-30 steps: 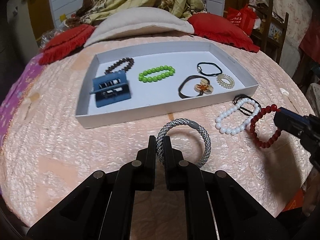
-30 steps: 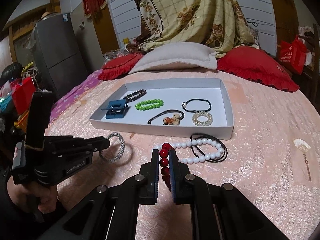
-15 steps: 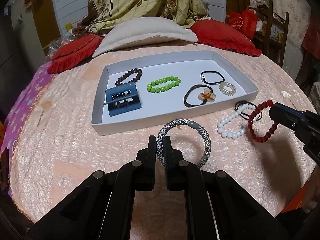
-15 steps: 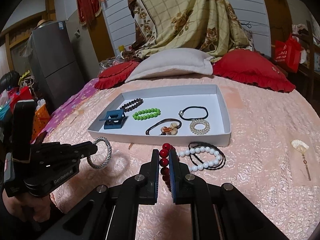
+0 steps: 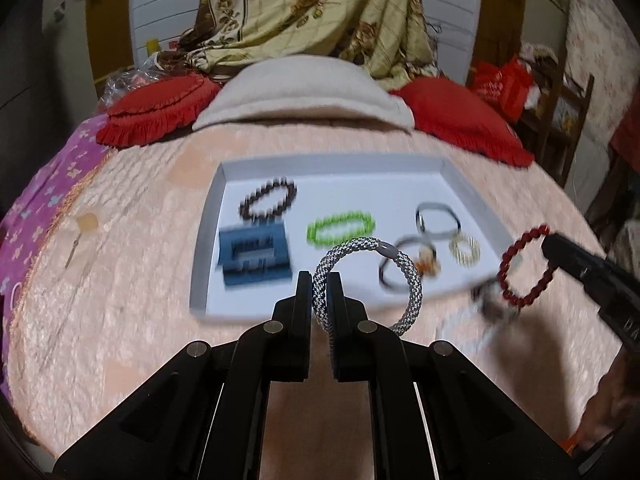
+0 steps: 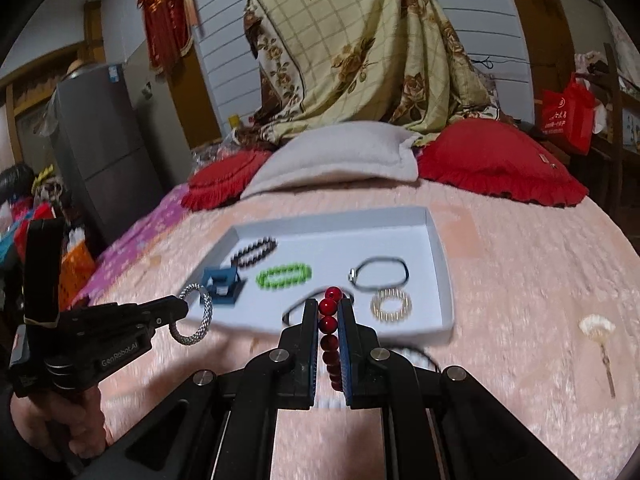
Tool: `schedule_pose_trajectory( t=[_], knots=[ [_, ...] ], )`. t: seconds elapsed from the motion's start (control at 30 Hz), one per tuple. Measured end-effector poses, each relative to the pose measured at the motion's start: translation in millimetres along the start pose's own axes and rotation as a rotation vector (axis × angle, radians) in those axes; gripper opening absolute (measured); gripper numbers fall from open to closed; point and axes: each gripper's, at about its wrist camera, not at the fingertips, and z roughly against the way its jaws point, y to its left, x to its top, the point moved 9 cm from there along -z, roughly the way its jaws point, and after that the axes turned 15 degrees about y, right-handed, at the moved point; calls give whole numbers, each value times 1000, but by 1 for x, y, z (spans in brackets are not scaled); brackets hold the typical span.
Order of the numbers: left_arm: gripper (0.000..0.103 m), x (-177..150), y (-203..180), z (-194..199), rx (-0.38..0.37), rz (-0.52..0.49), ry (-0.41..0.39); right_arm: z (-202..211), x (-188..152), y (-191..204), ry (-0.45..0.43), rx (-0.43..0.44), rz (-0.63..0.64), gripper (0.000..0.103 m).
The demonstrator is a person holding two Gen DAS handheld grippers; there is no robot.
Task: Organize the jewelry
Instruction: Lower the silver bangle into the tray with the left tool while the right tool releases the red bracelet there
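My left gripper [image 5: 319,280] is shut on a grey braided bracelet [image 5: 408,276], lifted off the bed in front of the white tray [image 5: 208,216]. In the right wrist view the same left gripper [image 6: 182,308] holds that grey braided bracelet [image 6: 200,316] at the tray's near left corner. My right gripper [image 6: 325,308] is shut on a red bead bracelet [image 6: 329,326], which hangs at the right in the left wrist view [image 5: 524,268]. The tray [image 6: 442,280] holds a dark bead bracelet [image 5: 268,200], a green bead bracelet [image 5: 340,228], a blue clip [image 5: 254,254], black hair ties [image 5: 438,220] and a clear coil tie [image 5: 464,250].
A white bead bracelet and a black hair tie [image 6: 412,354] lie on the pink bedspread under my right gripper, mostly hidden. A small shell pin [image 6: 598,330] lies to the right. Red cushions [image 6: 496,164] and a beige pillow [image 6: 336,156] line the far side.
Both grippers have risen and moved toward the tray, each carrying its bracelet. The grey and red bracelets now hang over the tray's near edge in view.
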Motion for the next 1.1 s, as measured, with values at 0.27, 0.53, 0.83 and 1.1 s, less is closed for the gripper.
schedule_pose_trajectory(
  t=[0.27,0.53,0.83,1.1],
  knots=[
    [5,61,-4,-46,-13,88,28,-45,53,-30,17,-29,-116,8],
    [5,97,-5,-114,-10,129,93,-99,92,-68,64,-79,-211,8],
    [5,94,6,-143,-19,159,194,-159,97,-72,194,-72,-246,8],
    [32,95,18,-136,-22,192,174,-166,94,-63,203,-44,-252,8]
  ],
)
